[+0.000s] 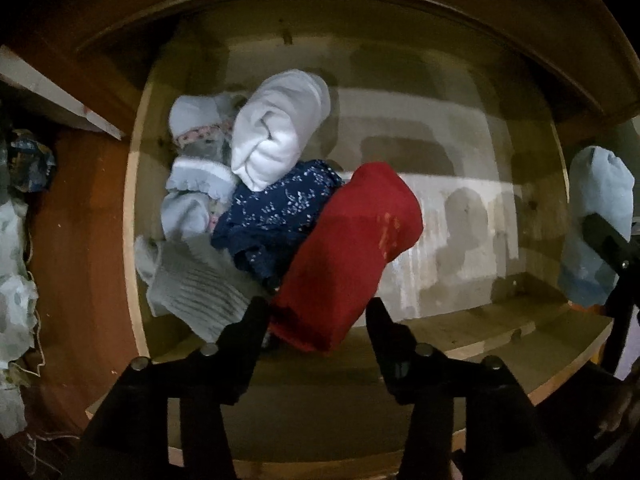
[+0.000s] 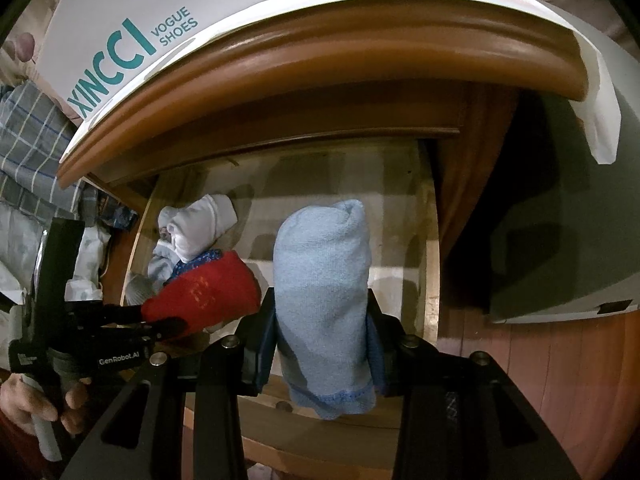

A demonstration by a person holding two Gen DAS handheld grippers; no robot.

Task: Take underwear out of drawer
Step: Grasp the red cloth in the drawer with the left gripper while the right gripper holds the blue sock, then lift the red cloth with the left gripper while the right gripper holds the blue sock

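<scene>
The open wooden drawer holds a pile of rolled garments at its left. These are a white roll, a navy patterned piece, a grey ribbed piece and pale blue frilled ones. A red roll lies slanted over the pile. Its near end sits between the fingers of my left gripper, which points straight down and stands open around it. My right gripper is shut on a light blue rolled cloth, held upright above the drawer's right side. That gripper and its cloth also show at the left wrist view's right edge.
A white shoe box lies on the dresser top above the drawer. Checked fabric and pale cloth are heaped left of the dresser. A hand grips the left tool. The drawer's right half shows bare floor.
</scene>
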